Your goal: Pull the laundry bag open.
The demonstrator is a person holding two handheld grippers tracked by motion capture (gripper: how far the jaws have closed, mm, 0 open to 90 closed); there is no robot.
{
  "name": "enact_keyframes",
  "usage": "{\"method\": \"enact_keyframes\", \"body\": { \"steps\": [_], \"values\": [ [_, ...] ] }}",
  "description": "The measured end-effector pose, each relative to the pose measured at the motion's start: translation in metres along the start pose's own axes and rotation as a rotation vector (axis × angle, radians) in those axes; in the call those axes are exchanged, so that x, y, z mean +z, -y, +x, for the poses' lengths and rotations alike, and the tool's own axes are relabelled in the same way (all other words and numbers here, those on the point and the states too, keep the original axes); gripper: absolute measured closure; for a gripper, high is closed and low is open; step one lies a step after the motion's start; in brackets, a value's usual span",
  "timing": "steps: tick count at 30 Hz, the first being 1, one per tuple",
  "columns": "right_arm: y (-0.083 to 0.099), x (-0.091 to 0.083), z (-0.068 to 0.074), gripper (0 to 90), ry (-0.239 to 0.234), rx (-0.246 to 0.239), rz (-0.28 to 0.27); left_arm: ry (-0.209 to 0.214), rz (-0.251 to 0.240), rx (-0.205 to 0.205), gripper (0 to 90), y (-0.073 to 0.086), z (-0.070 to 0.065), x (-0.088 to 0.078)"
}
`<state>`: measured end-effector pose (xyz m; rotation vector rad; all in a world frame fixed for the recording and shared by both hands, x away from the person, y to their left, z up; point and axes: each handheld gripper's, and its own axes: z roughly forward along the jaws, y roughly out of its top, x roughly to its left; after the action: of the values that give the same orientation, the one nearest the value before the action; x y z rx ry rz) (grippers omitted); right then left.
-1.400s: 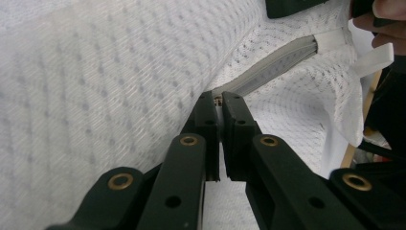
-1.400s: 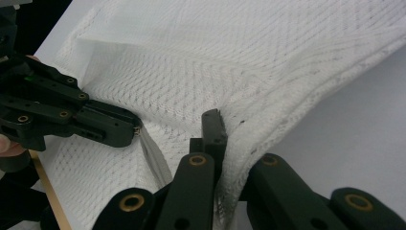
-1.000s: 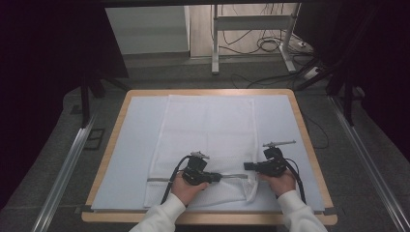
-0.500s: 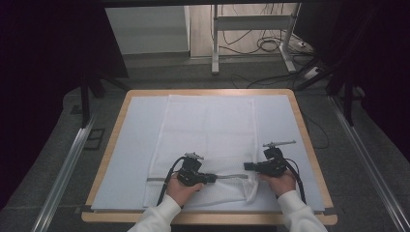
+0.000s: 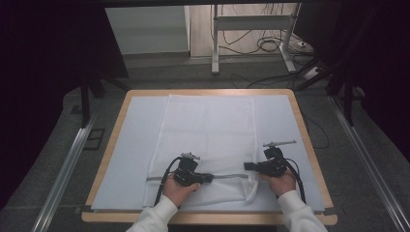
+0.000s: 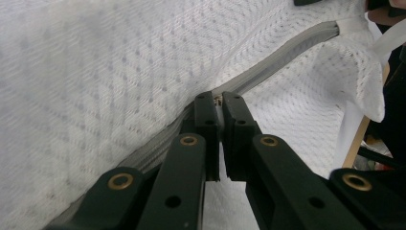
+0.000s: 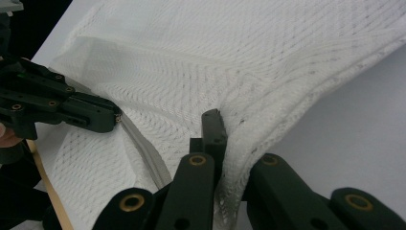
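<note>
Two grippers on mesh bag, flat on bench | left gripper pinched on zip, likely its slider | right gripper clamped on bag corner

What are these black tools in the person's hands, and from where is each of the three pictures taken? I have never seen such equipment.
There is no robot here: a person holds a black two-jaw gripper in each hand. The high view looks down from above the person's side of the table; the left gripper and the right gripper point toward each other. The other two pictures come from small cameras riding on the grippers, so each shows its own black jaws rising from the bottom.

On the wooden-edged table with a pale blue mat lies a white mesh laundry bag with a grey zipper along its near end.

In the left gripper view, the jaws are shut on the small metal zipper pull. In the right gripper view, the jaws pinch the bag's mesh fabric near the zipper's end.
</note>
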<state>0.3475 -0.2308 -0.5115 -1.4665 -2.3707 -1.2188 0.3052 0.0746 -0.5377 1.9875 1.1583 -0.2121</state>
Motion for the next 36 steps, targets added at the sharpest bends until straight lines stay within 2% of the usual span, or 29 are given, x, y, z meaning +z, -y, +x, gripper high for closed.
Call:
{"method": "enact_keyframes", "body": {
  "steps": [28,33,34,36],
  "values": [
    [0.0,-0.002,0.0,88.4,0.001,-0.004,-0.013,-0.015,-0.015,-0.026,86.5,0.007,0.012,-0.02],
    [0.0,-0.003,0.001,88.4,0.002,-0.004,-0.02,-0.033,-0.024,-0.033,86.5,0.009,0.016,-0.026],
    [0.0,-0.004,0.001,88.4,0.004,-0.004,-0.021,-0.048,-0.025,-0.033,86.5,0.009,0.017,-0.028],
    [-0.001,-0.006,0.0,88.5,0.025,-0.009,-0.028,-0.055,-0.028,-0.04,86.5,0.011,0.021,-0.031]
  ]
}}
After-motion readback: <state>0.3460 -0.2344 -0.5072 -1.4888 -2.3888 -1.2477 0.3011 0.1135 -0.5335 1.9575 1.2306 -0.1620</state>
